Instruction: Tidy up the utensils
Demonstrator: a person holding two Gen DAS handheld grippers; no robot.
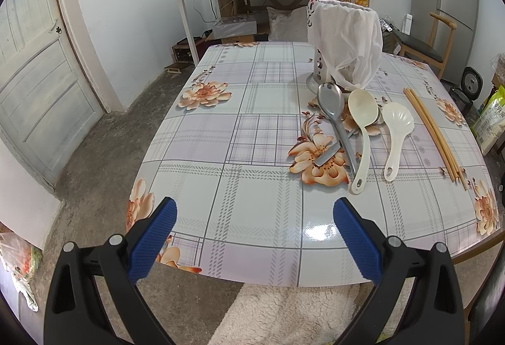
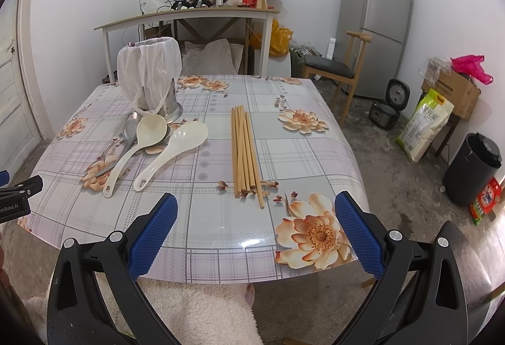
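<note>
Hovering wide apart, empty: left gripper [image 1: 255, 212], spoons [image 1: 363, 124] ahead-right; right gripper [image 2: 256, 208], chopsticks [image 2: 244, 149] just ahead.

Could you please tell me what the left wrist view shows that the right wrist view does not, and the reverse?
Only the left wrist view shows the panelled door in full and the bag on the floor. Only the right wrist view shows the black bin, the cardboard box with pink plastic on it, and the rice sack. Both show the floral table, bag-covered utensil holder, metal spoon, two white plastic spoons, chopsticks, fridge, and an open hand-held gripper.
</note>
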